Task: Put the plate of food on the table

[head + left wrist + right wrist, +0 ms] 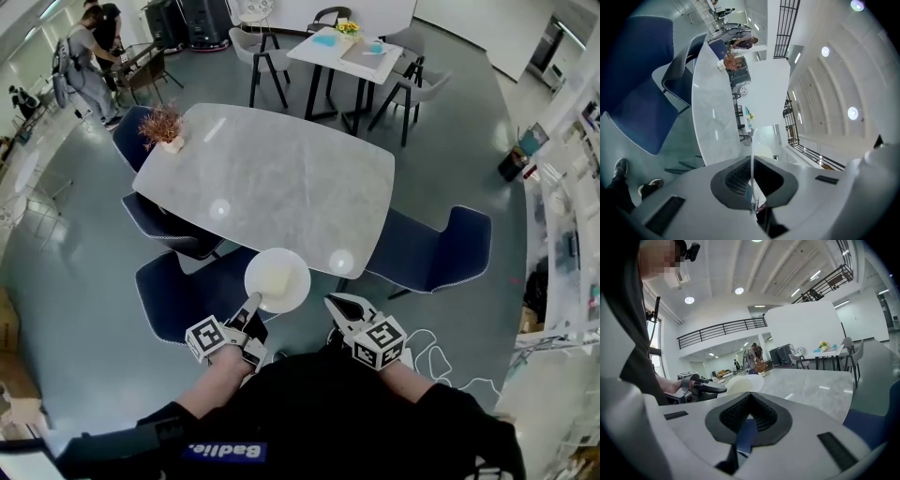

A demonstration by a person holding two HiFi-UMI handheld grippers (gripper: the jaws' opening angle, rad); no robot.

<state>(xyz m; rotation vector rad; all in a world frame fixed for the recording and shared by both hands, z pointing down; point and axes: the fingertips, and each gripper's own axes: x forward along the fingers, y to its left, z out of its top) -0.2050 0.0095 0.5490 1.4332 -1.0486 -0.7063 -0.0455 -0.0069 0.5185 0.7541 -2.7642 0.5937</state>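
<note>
A white plate with a pale piece of food hangs at the near edge of the grey marble table, over a dark blue chair. My left gripper is shut on the plate's near rim. In the left gripper view the plate shows edge-on as a thin white line between the jaws of that gripper. My right gripper sits to the plate's right, shut and holding nothing. The right gripper view shows its closed jaws, the plate and the left gripper.
Dark blue chairs stand round the table. A small potted plant sits on its far left corner. Farther back is a white table with grey chairs. People stand at the far left. Cables lie on the floor at right.
</note>
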